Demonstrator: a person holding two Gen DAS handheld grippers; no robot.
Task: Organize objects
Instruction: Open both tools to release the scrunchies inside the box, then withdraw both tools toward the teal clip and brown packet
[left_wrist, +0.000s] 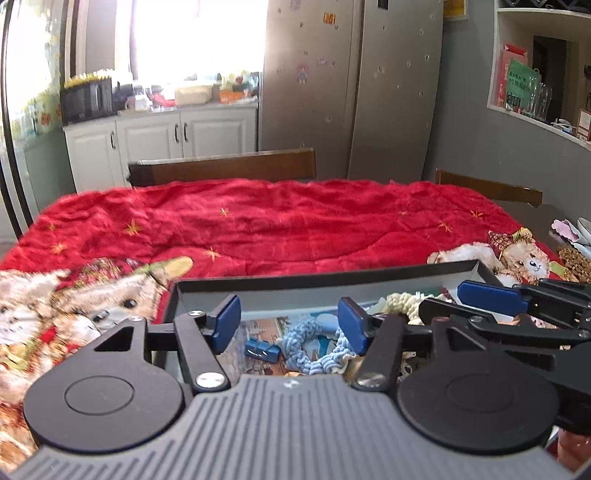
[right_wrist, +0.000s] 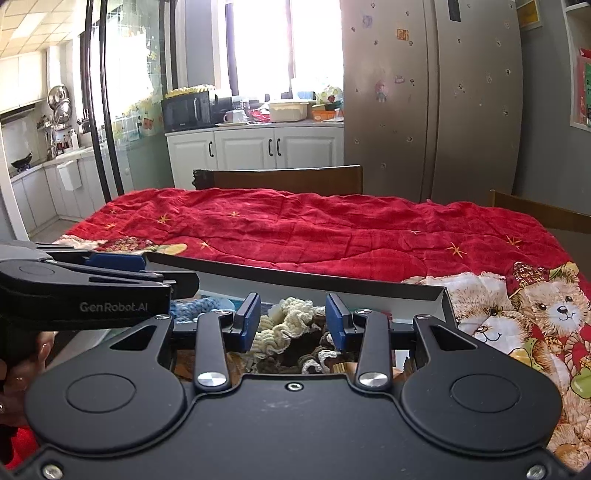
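A shallow dark grey box (left_wrist: 332, 277) sits on the red quilt near me. In the left wrist view my left gripper (left_wrist: 290, 325) hangs open above the box's left half. Below it lie a light blue rope ring (left_wrist: 314, 350) and a small blue block (left_wrist: 261, 350), neither touched. In the right wrist view my right gripper (right_wrist: 293, 321) is open over the box's (right_wrist: 303, 282) right half. A cream knitted piece (right_wrist: 286, 325) lies between its fingers beside dark brown crochet (right_wrist: 314, 360). The pads do not press it.
The red quilt (left_wrist: 295, 225) with teddy bear prints covers the table. Two wooden chair backs (left_wrist: 229, 168) stand behind it, with a steel fridge (left_wrist: 351, 92) and white cabinets beyond. Small odds and ends (left_wrist: 572, 254) lie at the table's right edge. A hand (right_wrist: 22, 369) holds the left gripper.
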